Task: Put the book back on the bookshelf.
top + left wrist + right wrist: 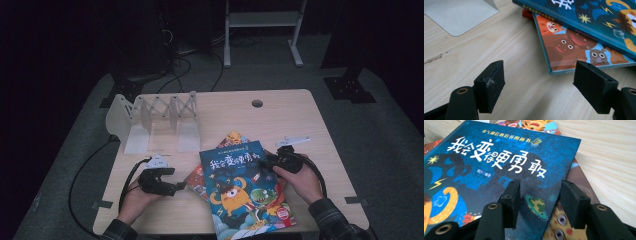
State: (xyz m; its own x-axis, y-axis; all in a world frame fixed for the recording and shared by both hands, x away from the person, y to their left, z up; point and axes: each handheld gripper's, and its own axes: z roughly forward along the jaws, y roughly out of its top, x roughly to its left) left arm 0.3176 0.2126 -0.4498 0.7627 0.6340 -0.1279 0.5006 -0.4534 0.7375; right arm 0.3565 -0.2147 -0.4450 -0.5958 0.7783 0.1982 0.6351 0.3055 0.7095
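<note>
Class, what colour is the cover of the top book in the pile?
Dark blue top book with white title characters, clearest in the right gripper view.

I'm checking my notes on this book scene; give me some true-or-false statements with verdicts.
1. The blue book lies on top of the pile. True.
2. The left gripper is shut on a book. False: its jaws stand open over bare table.
3. The white rack holds books. False: it stands empty.
4. The right gripper is open, over the blue book's cover. True.
</note>
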